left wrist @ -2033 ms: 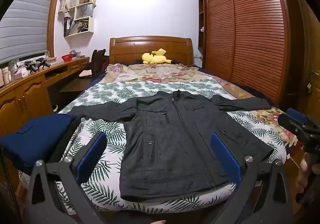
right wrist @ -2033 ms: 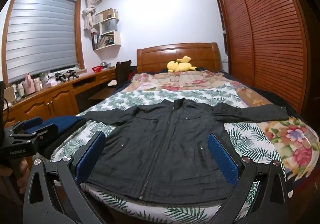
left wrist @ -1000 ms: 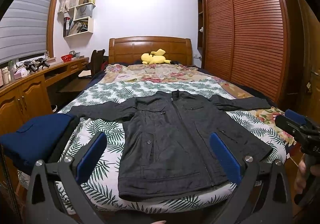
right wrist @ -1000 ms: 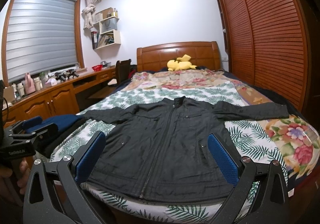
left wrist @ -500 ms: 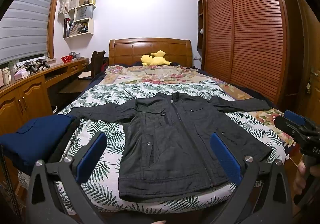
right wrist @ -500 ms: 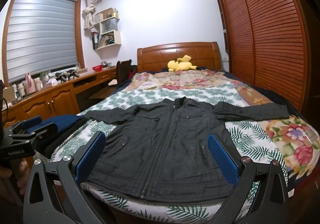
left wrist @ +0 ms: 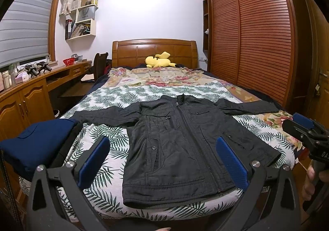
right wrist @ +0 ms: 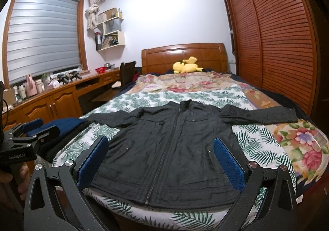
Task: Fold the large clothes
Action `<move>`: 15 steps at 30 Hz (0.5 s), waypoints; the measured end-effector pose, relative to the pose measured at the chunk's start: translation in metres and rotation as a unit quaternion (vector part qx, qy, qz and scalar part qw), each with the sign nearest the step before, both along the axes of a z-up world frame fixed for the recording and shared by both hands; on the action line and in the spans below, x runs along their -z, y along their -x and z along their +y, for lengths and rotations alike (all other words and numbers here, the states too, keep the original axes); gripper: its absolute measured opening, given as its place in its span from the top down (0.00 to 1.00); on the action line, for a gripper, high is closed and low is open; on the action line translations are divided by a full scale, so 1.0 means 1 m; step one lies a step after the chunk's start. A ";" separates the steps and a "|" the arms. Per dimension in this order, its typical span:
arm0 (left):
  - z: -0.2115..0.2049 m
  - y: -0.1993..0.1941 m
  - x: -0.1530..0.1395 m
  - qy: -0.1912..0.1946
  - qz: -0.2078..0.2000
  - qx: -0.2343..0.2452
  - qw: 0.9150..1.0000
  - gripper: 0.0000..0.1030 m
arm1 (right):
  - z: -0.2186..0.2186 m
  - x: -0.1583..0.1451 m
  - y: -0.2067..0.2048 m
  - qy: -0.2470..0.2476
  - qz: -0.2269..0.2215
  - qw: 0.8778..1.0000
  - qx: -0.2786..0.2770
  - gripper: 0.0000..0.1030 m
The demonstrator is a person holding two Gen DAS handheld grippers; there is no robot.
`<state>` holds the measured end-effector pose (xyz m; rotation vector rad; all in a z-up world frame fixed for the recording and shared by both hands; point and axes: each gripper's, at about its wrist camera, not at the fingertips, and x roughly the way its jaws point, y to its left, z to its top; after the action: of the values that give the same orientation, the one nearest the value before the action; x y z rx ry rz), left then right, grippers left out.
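A dark grey zip-up jacket lies flat and face up on the leaf-print bedspread, zipped, with both sleeves spread out sideways and its hem at the foot of the bed. My left gripper hovers open in front of the hem, nothing between its blue pads. My right gripper is open too, held short of the hem. Each gripper shows in the other's view: the right one at the far right, the left one at the far left.
A folded navy garment rests on the bed's left corner. A yellow plush toy sits by the wooden headboard. A long wooden desk runs along the left wall; a slatted wardrobe lines the right.
Both grippers have drifted only slightly; the view tilts a touch. The jacket lies as before and both jaws stay open.
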<state>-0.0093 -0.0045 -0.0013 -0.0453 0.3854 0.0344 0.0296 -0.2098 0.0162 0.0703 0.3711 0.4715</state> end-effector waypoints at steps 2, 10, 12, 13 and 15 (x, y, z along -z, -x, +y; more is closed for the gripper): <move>0.000 0.000 0.000 0.000 0.000 0.001 1.000 0.00 | 0.001 0.001 0.001 0.000 0.001 1.000 -0.001 0.00; 0.002 0.001 0.000 0.000 0.001 0.000 1.000 0.00 | 0.001 0.001 0.002 0.000 0.001 1.000 -0.002 0.00; 0.002 0.001 0.000 0.000 0.002 0.000 1.000 0.00 | 0.006 0.004 0.006 0.001 0.002 1.000 -0.003 0.00; 0.003 0.001 0.000 0.001 0.003 -0.001 1.000 0.00 | 0.008 0.005 0.008 0.002 0.003 1.000 -0.003 0.00; 0.004 0.000 0.002 0.002 0.005 -0.001 1.000 0.00 | 0.010 0.007 0.009 0.003 0.005 1.000 -0.004 0.00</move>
<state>-0.0091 -0.0004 -0.0034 -0.0486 0.3958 0.0362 0.0206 -0.1998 0.0090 0.0644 0.3824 0.4784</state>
